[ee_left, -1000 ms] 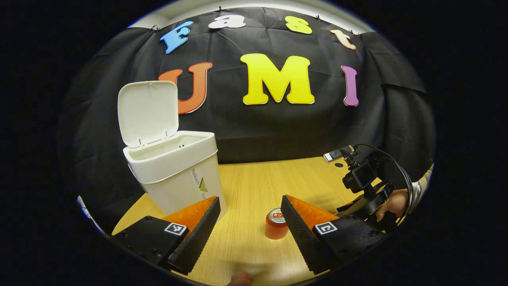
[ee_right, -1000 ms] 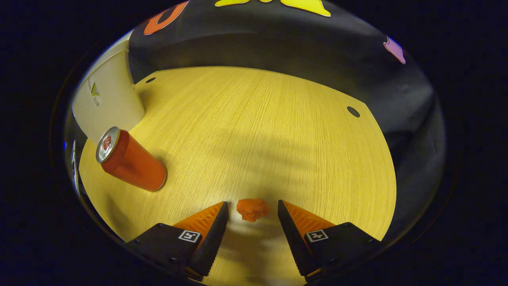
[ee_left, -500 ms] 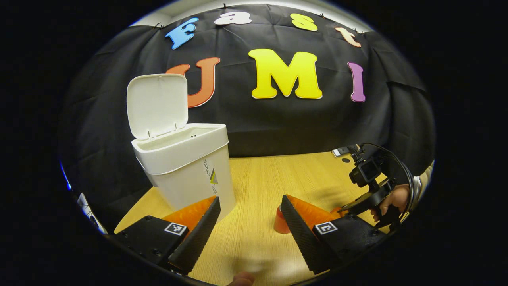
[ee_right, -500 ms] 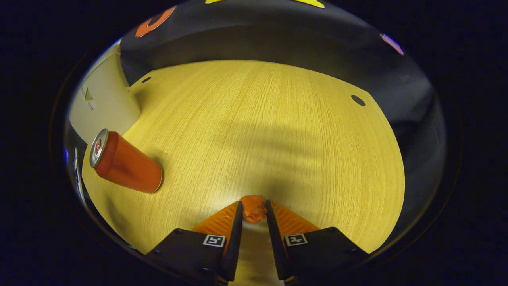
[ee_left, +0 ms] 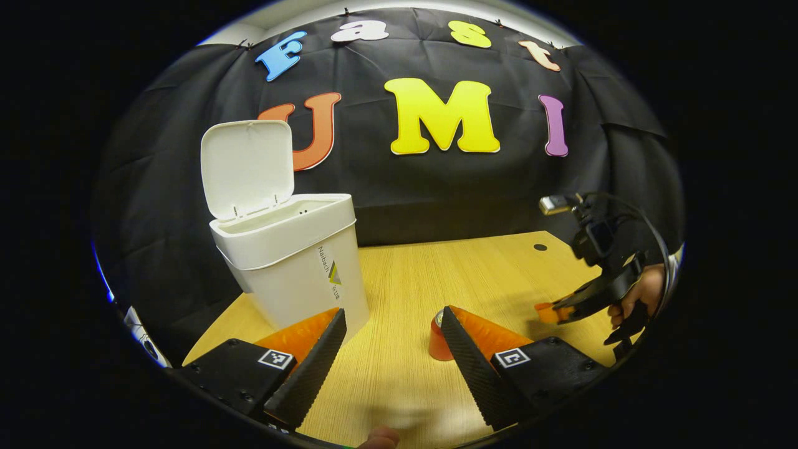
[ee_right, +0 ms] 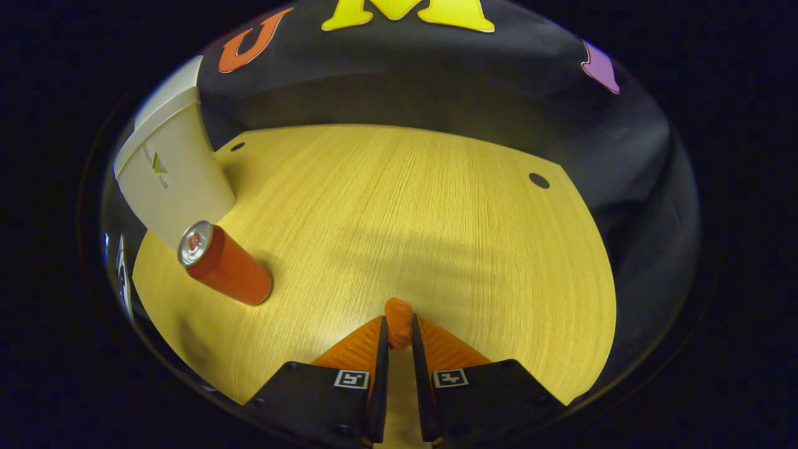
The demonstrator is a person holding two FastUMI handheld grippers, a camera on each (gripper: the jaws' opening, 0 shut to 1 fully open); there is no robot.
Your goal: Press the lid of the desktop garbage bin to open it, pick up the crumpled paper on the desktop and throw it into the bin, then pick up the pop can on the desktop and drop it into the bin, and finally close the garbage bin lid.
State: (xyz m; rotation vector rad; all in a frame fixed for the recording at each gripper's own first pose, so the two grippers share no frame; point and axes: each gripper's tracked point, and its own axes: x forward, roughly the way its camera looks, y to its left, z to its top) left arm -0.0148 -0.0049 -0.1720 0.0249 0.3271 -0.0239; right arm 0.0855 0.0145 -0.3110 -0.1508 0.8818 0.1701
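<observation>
With the garbage bin point(ee_left: 293, 268) standing lid point(ee_left: 247, 167) up on the desk point(ee_right: 399, 206), the right tool point(ee_right: 398, 330) is clamped narrow on the crumpled paper point(ee_right: 398, 321), not yet binned, while the pop can point(ee_right: 225, 272) waits upright near the bin and the left tool point(ee_left: 393, 340) hangs wide, empty.

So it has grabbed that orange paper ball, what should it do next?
Probably carry the paper over the bin: the right gripper is shut on the paper, the lid stands open, and the can waits upright.
</observation>
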